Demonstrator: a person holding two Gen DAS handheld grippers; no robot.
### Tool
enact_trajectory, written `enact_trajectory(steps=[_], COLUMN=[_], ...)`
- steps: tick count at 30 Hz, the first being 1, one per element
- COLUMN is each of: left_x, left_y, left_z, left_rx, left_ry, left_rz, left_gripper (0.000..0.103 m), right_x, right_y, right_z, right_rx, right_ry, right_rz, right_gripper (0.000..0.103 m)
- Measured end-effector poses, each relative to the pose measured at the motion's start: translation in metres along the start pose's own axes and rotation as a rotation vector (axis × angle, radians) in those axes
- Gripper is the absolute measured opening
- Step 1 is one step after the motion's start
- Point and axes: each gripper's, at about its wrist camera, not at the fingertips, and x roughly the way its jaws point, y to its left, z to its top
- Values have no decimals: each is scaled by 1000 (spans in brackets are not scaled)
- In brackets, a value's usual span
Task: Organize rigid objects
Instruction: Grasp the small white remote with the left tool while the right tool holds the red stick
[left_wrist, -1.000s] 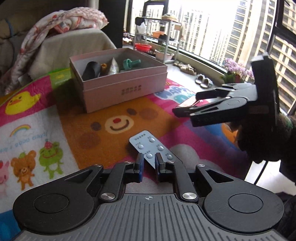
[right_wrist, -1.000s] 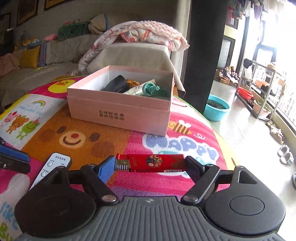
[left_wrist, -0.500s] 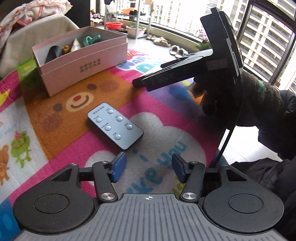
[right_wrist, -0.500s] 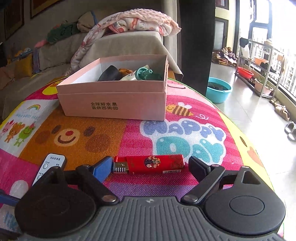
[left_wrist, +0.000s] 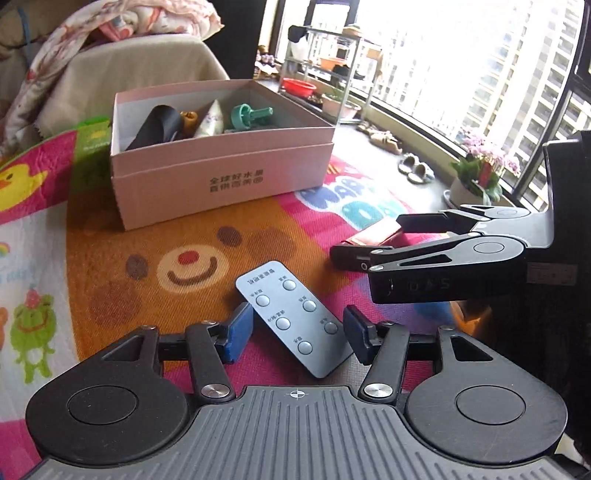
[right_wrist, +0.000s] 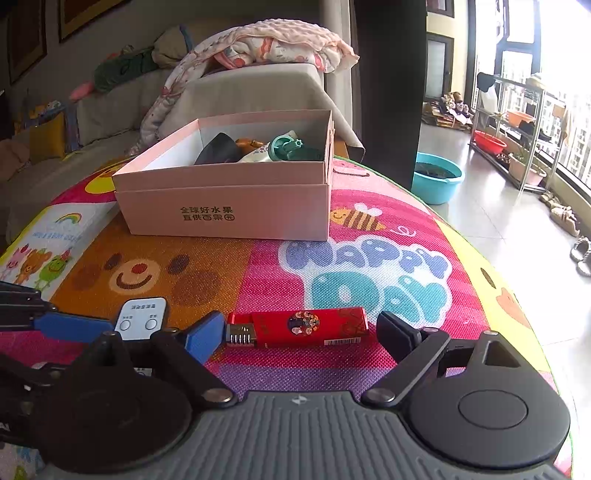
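A grey remote lies on the colourful mat between the blue pads of my left gripper. Its jaws are closing, and a small gap still shows on each side of the remote. A red lighter lies crosswise between the fingers of my right gripper, which stands open with a gap at the lighter's right end. An open pink box further back holds a black item, a white cone and a teal piece. The right gripper shows from the side in the left wrist view.
The pink box sits mid-mat, behind both grippers. A sofa with a blanket stands behind the table. The mat's rounded edge drops off on the right to a floor with a teal basin, a shelf rack and slippers.
My left gripper went from shut to open and moved forward, so the remote now lies between its fingers. My right gripper's jaws widened slightly around the lighter, which stayed on the mat.
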Motion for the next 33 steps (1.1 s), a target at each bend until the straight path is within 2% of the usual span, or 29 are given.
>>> enact_trajectory(steps=[5,12,24,33], left_x=[2,-7,-5,5], left_y=[-4,17,23,11], left_z=[-2,-3,-2,-4], left_rx=[78,60,-2,51], left_ry=[-22,-35,-23,-44], left_rz=[16,96,62,85], left_gripper=[62,62,60,64], right_x=[0,0,2,2], right_y=[-3,-3,-1,-2], right_z=[0,0,1,1], right_rx=[19,17,10,17], right_ry=[-4,-3,4,2], right_rz=[4,0,-11,-11], right_gripper=[90,90,91,92])
